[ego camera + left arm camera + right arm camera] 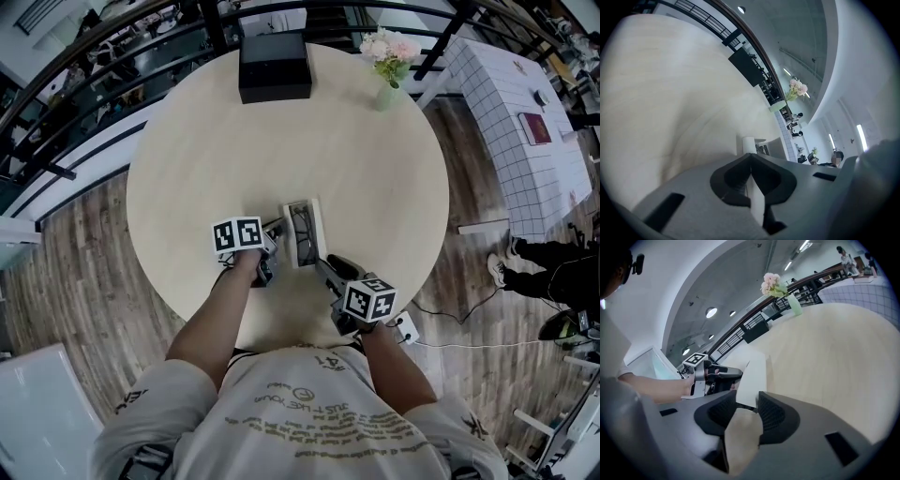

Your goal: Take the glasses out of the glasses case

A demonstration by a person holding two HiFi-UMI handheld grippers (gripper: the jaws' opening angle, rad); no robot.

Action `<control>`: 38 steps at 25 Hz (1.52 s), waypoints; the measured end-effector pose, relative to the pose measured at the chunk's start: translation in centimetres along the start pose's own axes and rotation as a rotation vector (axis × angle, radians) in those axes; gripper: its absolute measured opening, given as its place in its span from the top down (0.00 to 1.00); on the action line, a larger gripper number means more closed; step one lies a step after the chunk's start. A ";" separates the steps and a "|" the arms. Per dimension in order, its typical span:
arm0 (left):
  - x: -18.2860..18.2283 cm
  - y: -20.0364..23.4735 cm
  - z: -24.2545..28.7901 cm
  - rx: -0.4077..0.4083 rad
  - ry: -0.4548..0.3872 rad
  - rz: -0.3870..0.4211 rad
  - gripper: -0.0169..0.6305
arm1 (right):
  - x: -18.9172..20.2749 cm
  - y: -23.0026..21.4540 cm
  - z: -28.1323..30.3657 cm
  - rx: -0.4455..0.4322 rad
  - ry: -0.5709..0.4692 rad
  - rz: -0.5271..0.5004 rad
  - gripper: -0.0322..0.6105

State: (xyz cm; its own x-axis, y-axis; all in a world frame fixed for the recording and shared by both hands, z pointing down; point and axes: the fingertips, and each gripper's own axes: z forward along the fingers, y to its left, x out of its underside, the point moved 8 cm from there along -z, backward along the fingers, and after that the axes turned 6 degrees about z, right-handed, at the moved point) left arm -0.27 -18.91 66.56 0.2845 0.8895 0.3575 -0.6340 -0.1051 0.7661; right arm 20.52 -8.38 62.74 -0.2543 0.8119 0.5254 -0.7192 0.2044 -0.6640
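A white glasses case (pixel 316 230) lies open on the round table (pixel 281 150), near its front edge, with dark glasses (pixel 301 228) inside. My left gripper (pixel 278 236) is at the case's left side. In the left gripper view its jaws (pixel 751 158) are shut on a thin white edge of the case (pixel 749 143). My right gripper (pixel 323 263) is at the case's near end. In the right gripper view its pads (pixel 749 397) stand on both sides of a white panel of the case (pixel 753 373) and look pressed on it.
A black box (pixel 274 66) sits at the table's far edge, and a vase of pink flowers (pixel 389 56) at the far right. A white grid-patterned table (pixel 525 122) stands to the right, with a person's feet (pixel 502 267) on the wooden floor beside it.
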 end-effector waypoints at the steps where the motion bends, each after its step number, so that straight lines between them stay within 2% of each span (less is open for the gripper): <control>1: 0.0 -0.1 0.0 -0.005 0.002 0.005 0.95 | -0.2 0.0 -0.4 0.013 -0.012 -0.003 0.74; 5: 0.0 0.0 0.1 -0.026 0.002 0.022 0.95 | -0.4 -0.4 -1.3 0.084 -0.050 -0.030 0.86; 10: 0.1 -1.1 -0.6 -0.086 -0.001 0.093 0.95 | -0.5 -0.5 -1.5 0.140 -0.057 -0.062 0.88; 13: 0.0 -3.2 -0.8 -0.073 -0.001 0.167 0.95 | -0.5 -0.3 -1.4 0.146 -0.056 -0.082 0.89; 14: 0.1 -4.0 -0.8 -0.062 0.005 0.189 0.93 | -0.5 -0.3 -1.5 0.147 -0.056 -0.085 0.89; 16: 0.6 -5.5 -0.6 -0.047 0.031 0.239 0.80 | -0.5 -0.3 -1.5 0.149 -0.056 -0.087 0.89; 20: 1.7 -7.6 0.2 -0.088 0.071 0.338 0.79 | -0.5 -0.2 -1.4 0.146 -0.055 -0.088 0.89; 24: 2.1 -8.1 1.1 -0.143 0.096 0.338 0.78 | -0.6 -0.1 -1.5 0.140 -0.050 -0.087 0.89; 35: 2.8 -7.8 2.8 -0.232 0.163 0.286 0.79 | -0.7 -0.4 -1.5 0.110 -0.049 -0.082 0.89; 38: 3.2 -7.7 3.1 -0.273 0.178 0.281 0.90 | -0.7 -0.5 -1.4 0.105 -0.045 -0.087 0.89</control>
State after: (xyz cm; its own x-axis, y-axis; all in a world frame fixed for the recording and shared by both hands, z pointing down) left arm 7.74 -16.61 63.46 -0.0398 0.9085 0.4159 -0.8429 -0.2541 0.4743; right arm 22.00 -8.23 61.99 -0.2154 0.7676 0.6037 -0.8028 0.2127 -0.5570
